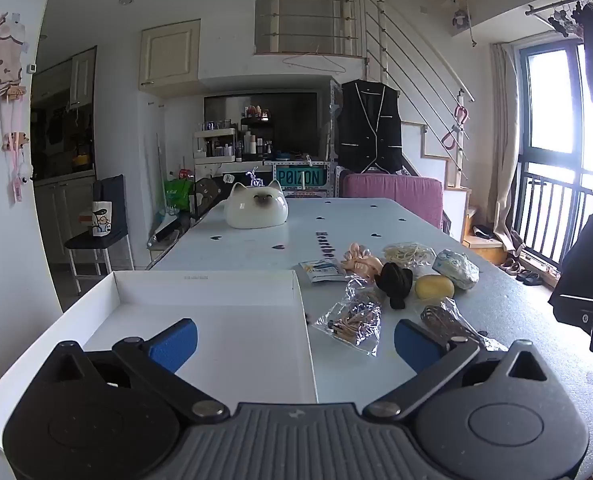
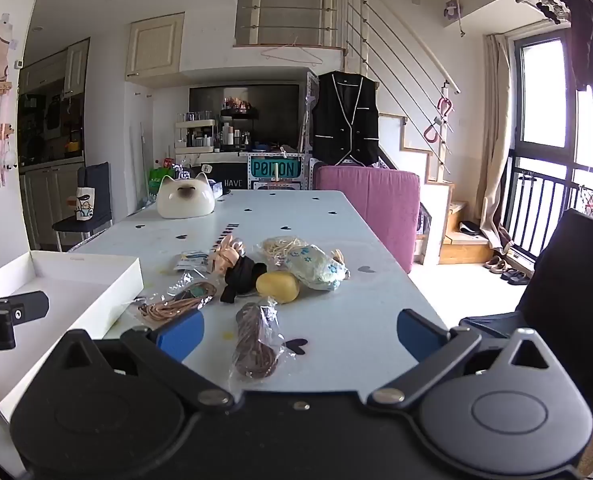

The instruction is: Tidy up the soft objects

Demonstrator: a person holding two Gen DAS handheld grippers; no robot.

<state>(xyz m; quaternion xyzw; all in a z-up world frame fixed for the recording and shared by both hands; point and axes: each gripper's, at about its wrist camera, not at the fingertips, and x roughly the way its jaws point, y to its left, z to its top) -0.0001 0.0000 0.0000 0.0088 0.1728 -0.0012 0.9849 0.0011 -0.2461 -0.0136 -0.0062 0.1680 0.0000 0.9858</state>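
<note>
A white shallow box (image 1: pixel 200 320) lies at the table's front left; it also shows in the right wrist view (image 2: pixel 72 292). Soft items lie in a cluster to its right: a yellow sponge (image 2: pixel 277 286), a black fabric piece (image 2: pixel 240 274), a floral white bundle (image 2: pixel 316 266), a peach fabric piece (image 2: pixel 224 256), bagged tan cords (image 2: pixel 176 304) and bagged brown cords (image 2: pixel 256 340). My left gripper (image 1: pixel 294 340) is open and empty over the box's right edge. My right gripper (image 2: pixel 300 334) is open and empty, with the brown cord bag between its fingers.
A white cat-shaped ceramic (image 2: pixel 185 200) stands at the table's far left. A small packet (image 2: pixel 192 260) and a bag of pale cords (image 2: pixel 280 246) lie behind the cluster. A pink chair (image 2: pixel 370 204) stands at the right side, a dark chair (image 2: pixel 564 280) at near right.
</note>
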